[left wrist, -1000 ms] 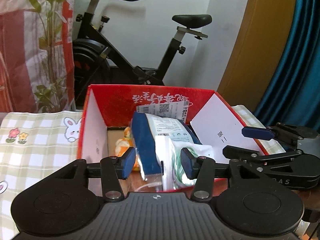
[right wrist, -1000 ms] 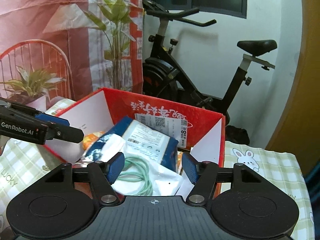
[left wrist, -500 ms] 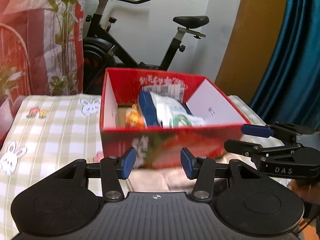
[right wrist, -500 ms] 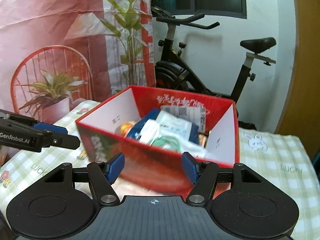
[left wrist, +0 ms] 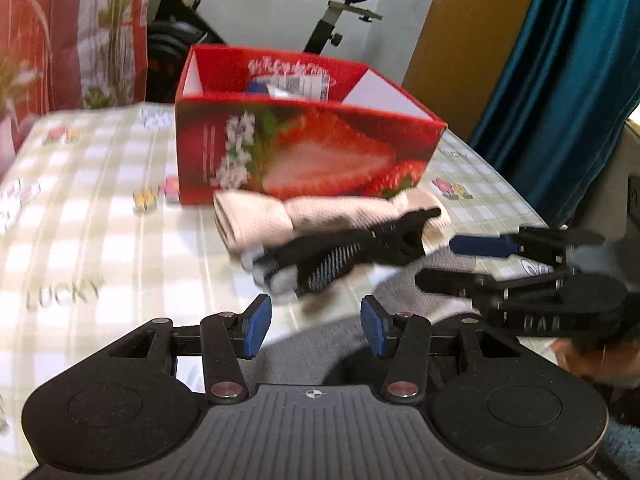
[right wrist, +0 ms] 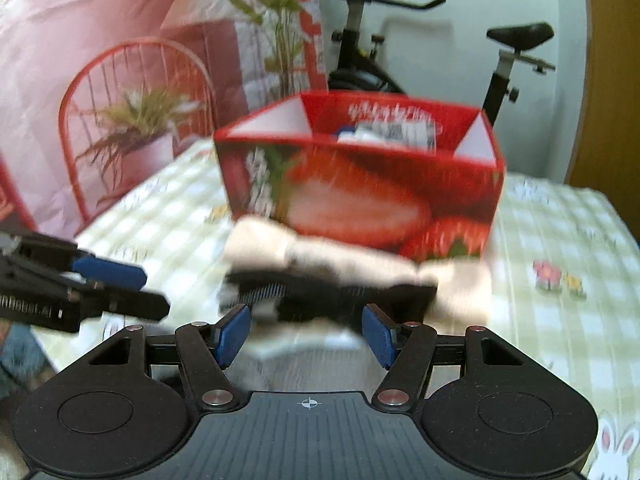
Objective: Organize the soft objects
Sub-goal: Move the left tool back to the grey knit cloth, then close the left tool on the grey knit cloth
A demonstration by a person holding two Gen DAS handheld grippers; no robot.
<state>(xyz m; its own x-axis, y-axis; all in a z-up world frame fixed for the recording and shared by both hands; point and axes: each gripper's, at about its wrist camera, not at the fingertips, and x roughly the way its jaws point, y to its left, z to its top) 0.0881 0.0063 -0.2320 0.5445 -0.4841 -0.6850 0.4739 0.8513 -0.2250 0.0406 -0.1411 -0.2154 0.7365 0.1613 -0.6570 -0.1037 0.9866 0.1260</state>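
Left tongs point(left wrist: 316, 326): mine, blue-padded, jaws standing wide with nothing between them; I hold them low and back from the pile so the socks sit framed ahead of the gap.
Right tongs point(right wrist: 308, 334): also wide and empty, hovering at the near edge of the same pile, ready to my judgement for a first pick.
Black ribbed socks with grey-white toes point(left wrist: 340, 256): the soft things in hand; a limp dark bundle lying across the pile, on the bench in front of the box, toes toward my left.
Cream knitted socks, folded point(left wrist: 256, 220): beneath and behind the black pair, touching the foot of the box front.
Grey and white cloth point(left wrist: 400, 276): blurred, under the near end of the pile; kind uncertain.
Red cardboard box with strawberry print point(left wrist: 304, 156): open-topped, already holding packets; presumably the bin for sorted goods.
Bench with green-checked cloth point(left wrist: 100, 216): carries box and pile.
Handling note: socks look floppy; a pinch at mid-length should lift the pair together.
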